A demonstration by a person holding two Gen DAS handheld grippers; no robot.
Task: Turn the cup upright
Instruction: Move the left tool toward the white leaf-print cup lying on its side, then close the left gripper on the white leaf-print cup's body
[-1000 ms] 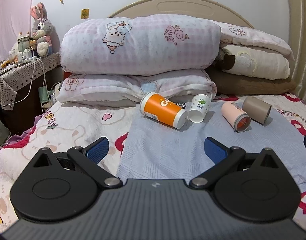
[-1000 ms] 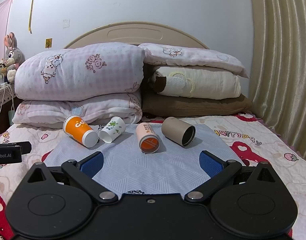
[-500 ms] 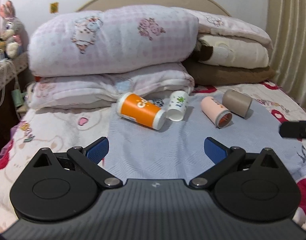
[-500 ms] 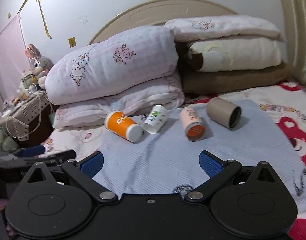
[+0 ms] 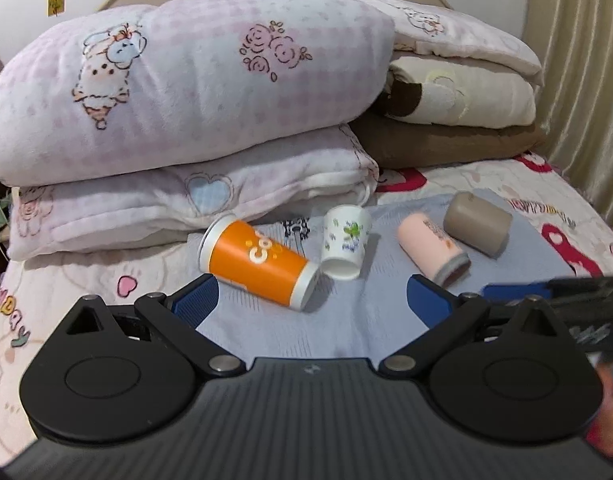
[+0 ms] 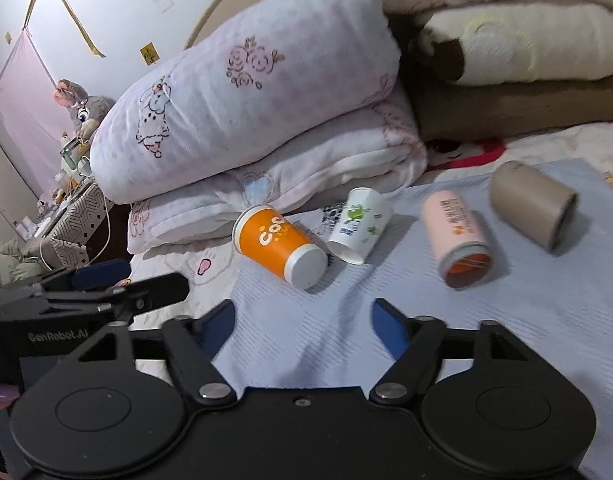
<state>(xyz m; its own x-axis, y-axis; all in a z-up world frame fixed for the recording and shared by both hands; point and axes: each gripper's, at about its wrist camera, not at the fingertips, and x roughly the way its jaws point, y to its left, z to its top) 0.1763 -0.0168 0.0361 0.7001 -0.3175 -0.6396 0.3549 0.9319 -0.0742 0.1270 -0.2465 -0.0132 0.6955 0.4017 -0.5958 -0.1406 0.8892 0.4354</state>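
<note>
**Four cups down on soft bedding, both tools wide and empty**

Four cups are seen lying on their sides on a blue cloth (image 5: 346,320) spread over the bed (image 5: 86,272): an orange cup (image 5: 258,264), a white cup (image 5: 346,240), a pink cup (image 5: 430,248) and a tan cup (image 5: 476,224). The left tool (image 5: 310,294) is held spread wide with nothing between its pads, the orange cup lying just ahead at 12 o'clock. The right tool (image 6: 302,312) is likewise held wide and empty, the orange cup at its 12 o'clock, the pink one at 2 o'clock

The likeliest trouble is judged to be rolling: a nudged cup could be sent across the cloth. The orange and white cups appear to touch, so one may be dragged with the other. Thin walls could be crushed by a hard squeeze, and an upright cup may be toppled by the soft, uneven bedding

Room is shut off at 12 o'clock by the pillows (image 5: 186,92). The two tools are close together, so a clash is possible. Open cloth is left nearest the tools
</note>
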